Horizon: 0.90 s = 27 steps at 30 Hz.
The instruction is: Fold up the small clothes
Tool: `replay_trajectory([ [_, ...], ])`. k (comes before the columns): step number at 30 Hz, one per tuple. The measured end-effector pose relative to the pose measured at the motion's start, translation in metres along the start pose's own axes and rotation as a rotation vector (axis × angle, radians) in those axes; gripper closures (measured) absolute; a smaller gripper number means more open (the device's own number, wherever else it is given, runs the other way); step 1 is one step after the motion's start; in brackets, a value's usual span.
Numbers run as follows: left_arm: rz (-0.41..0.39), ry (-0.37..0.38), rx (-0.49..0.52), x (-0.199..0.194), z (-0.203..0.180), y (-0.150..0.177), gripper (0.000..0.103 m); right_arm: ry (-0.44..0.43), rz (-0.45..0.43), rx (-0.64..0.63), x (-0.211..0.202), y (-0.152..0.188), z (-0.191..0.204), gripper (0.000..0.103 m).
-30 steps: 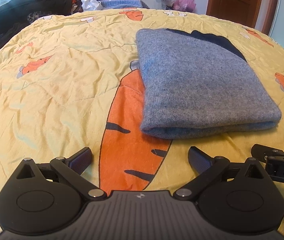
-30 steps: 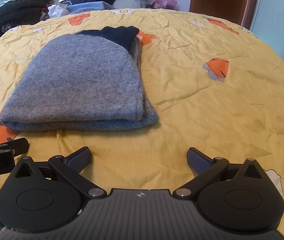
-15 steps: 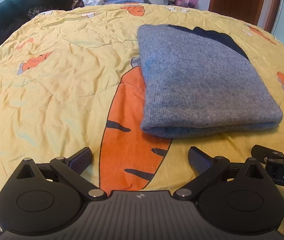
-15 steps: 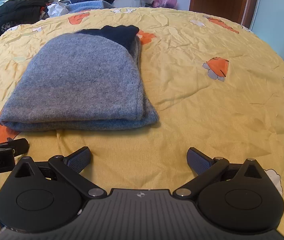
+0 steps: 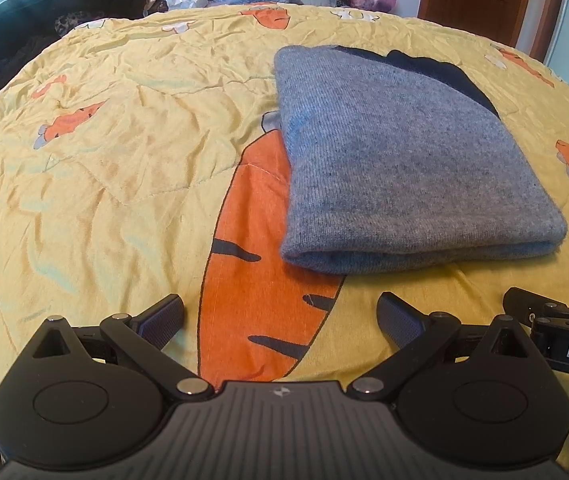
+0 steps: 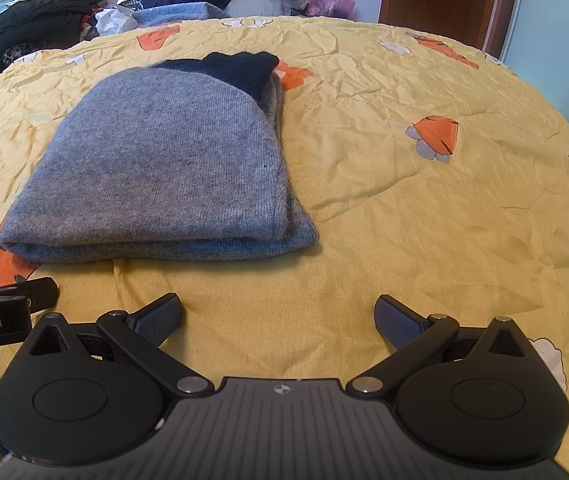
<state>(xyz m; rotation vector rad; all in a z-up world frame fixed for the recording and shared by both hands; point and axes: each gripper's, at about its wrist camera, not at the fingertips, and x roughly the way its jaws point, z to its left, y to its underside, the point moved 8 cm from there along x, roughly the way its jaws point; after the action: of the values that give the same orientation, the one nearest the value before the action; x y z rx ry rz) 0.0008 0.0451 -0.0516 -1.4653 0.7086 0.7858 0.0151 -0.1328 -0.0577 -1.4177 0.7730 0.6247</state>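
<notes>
- The folded grey knit garment point(image 5: 412, 168) is seen lying mid-bedspread point(image 5: 124, 140), its long axis running away from both tools.
- The left gripper point(image 5: 280, 316) and right gripper point(image 6: 278, 316) are held spread wide and empty, short of the garment's near fold.
- The left is judged marginally nearer.

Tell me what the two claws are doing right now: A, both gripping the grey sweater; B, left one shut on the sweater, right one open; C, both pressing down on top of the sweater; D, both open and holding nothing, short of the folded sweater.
D: the left claw and the right claw both stand spread wide over bare yellow bedspread, clear of the folded grey sweater.
</notes>
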Motion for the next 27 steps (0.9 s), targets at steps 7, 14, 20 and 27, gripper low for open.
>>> replay_trajectory([
  [7, -0.003, -0.001, -0.001, 0.0005, 0.0005, -0.0006, 0.0, -0.002, 0.0, -0.001, -0.0003, -0.0003, 0.0001, 0.0],
  [14, -0.002, 0.0, 0.0, 0.0001, 0.0004, -0.0002, 0.0, -0.002, -0.003, -0.002, -0.0003, 0.0007, 0.0001, 0.0],
  [20, -0.001, 0.002, 0.002, 0.0, 0.0001, 0.0002, 0.0, -0.002, -0.003, -0.001, -0.0003, 0.0006, 0.0002, 0.0],
  [27, 0.001, 0.003, 0.002, -0.0002, 0.0002, 0.0001, 0.0, -0.002, -0.003, -0.002, -0.0001, 0.0003, 0.0, 0.0],
])
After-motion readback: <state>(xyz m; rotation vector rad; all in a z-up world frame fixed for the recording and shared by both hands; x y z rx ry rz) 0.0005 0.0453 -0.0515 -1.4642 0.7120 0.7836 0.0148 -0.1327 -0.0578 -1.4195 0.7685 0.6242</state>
